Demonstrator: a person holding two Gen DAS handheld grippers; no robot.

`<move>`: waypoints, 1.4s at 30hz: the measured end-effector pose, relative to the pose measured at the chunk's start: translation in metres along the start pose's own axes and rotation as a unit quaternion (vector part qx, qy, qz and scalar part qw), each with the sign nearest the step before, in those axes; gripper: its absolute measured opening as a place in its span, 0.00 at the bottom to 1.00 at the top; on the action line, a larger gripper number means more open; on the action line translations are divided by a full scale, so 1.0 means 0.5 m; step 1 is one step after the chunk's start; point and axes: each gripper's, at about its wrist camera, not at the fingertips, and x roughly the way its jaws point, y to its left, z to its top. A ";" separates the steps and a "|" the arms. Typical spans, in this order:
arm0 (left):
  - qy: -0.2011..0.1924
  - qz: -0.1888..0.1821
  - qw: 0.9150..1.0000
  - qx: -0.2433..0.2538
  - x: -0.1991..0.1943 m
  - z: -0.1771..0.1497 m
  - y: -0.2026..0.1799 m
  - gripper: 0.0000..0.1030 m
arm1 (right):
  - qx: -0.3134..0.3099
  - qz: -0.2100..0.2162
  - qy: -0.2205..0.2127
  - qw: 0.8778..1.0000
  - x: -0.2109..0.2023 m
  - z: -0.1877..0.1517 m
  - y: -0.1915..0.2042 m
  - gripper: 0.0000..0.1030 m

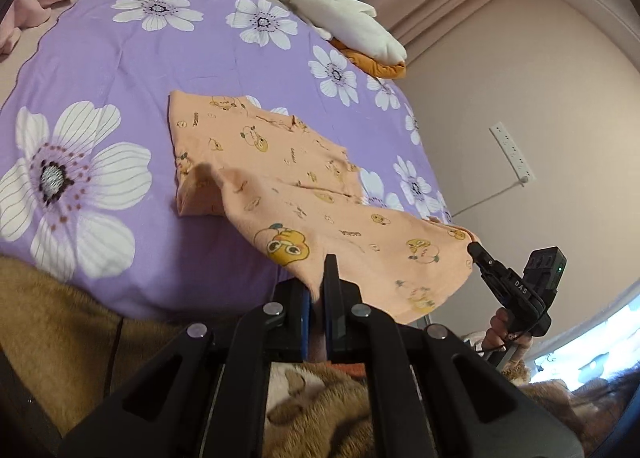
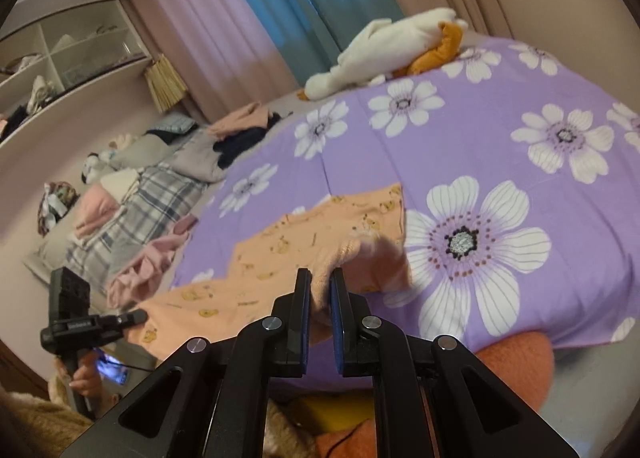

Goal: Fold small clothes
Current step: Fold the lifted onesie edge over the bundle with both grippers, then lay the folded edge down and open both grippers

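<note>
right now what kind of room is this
Most likely a bedroom: a bed under a purple flowered quilt, a plaid pillow at its far end, and curtains behind. A plush toy lies on the bed.

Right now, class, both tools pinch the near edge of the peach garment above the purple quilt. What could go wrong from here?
1. The left tool and the right tool each pinch only a thin edge of the peach garment, so the fabric may slip free.
2. Its far part lies creased on the purple quilt; folding over it may trap wrinkles.
</note>
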 end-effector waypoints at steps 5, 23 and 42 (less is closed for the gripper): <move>0.003 -0.001 1.000 -0.009 -0.041 -0.030 0.000 0.04 | -0.007 -0.010 -0.015 1.000 -0.031 -0.021 0.015 0.08; -0.008 0.006 0.997 -0.081 0.055 0.098 0.100 0.04 | 0.030 -0.016 0.008 0.999 0.142 0.068 -0.044 0.06; 0.029 0.107 0.975 -0.192 0.362 0.379 0.338 0.04 | 0.064 -0.114 0.118 0.984 0.612 0.236 -0.158 0.06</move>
